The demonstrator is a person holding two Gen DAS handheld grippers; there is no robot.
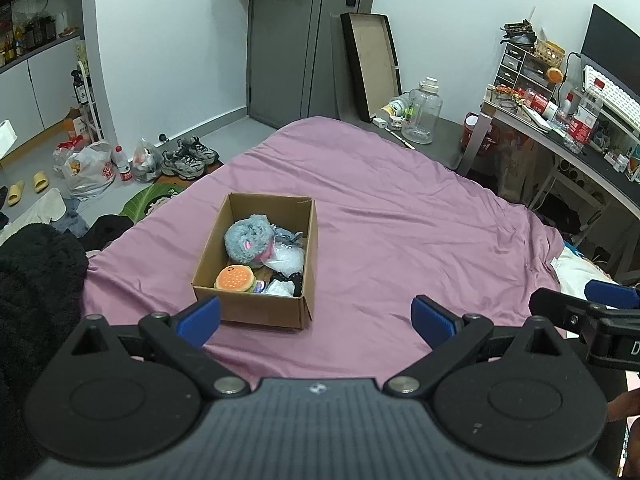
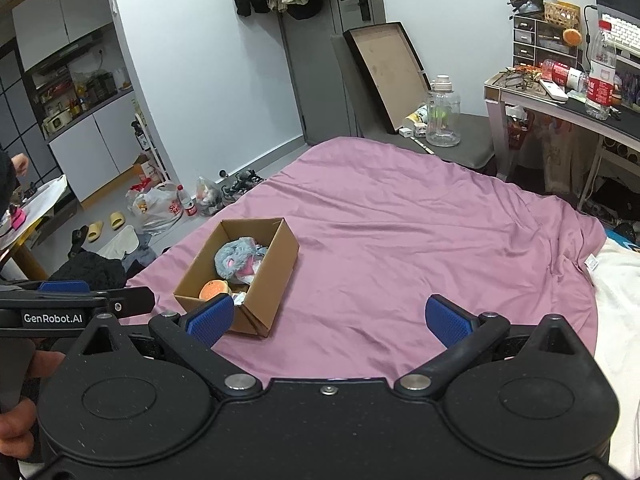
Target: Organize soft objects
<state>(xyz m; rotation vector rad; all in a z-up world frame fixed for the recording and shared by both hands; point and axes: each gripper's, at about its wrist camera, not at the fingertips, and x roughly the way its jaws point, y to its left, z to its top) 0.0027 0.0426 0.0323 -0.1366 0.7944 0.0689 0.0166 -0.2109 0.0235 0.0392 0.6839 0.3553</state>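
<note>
An open cardboard box stands on the pink bed cover. Inside lie a grey fluffy plush, a burger-shaped plush, and white and dark soft items. My left gripper is open and empty, held just in front of the box. My right gripper is open and empty, to the right of the box, where the grey plush and burger plush show. Each gripper appears at the edge of the other's view.
A black fuzzy garment lies at the bed's left edge. White bedding lies on the right. A cluttered desk stands far right, a big clear jug beyond the bed. Bags, shoes and slippers litter the floor.
</note>
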